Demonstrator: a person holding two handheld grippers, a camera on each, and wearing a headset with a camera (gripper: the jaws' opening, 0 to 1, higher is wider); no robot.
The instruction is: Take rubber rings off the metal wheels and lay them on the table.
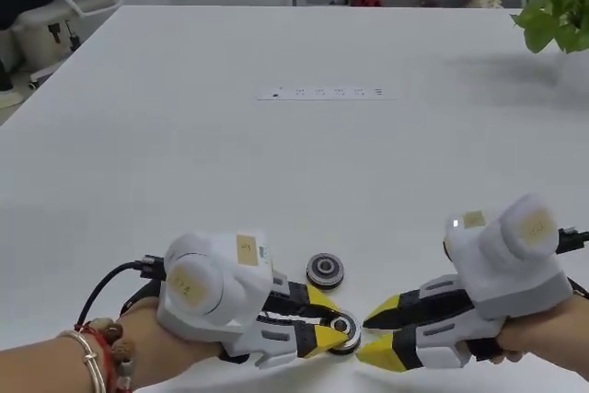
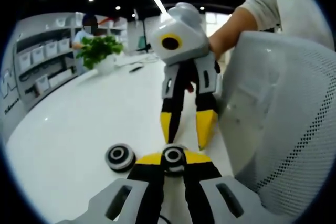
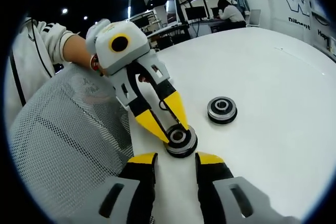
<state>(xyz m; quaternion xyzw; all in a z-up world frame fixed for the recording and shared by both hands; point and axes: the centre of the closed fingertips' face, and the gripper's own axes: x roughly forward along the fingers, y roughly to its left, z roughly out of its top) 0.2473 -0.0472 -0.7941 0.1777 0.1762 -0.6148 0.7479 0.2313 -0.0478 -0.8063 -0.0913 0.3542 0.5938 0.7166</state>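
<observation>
While the left tool (image 1: 339, 325) is pinching a wheel (image 3: 181, 140) at lower centre, the open, empty right tool (image 1: 365, 337) is probably risking levering it loose.

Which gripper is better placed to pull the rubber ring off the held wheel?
Right, probably: the right gripper is open, tips beside the wheel that the left gripper clamps.

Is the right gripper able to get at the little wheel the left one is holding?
Likely yes. The right gripper is open, its tips just short of the wheel with nothing between. The left gripper grips it from the opposite side, leaving this edge free.
</observation>
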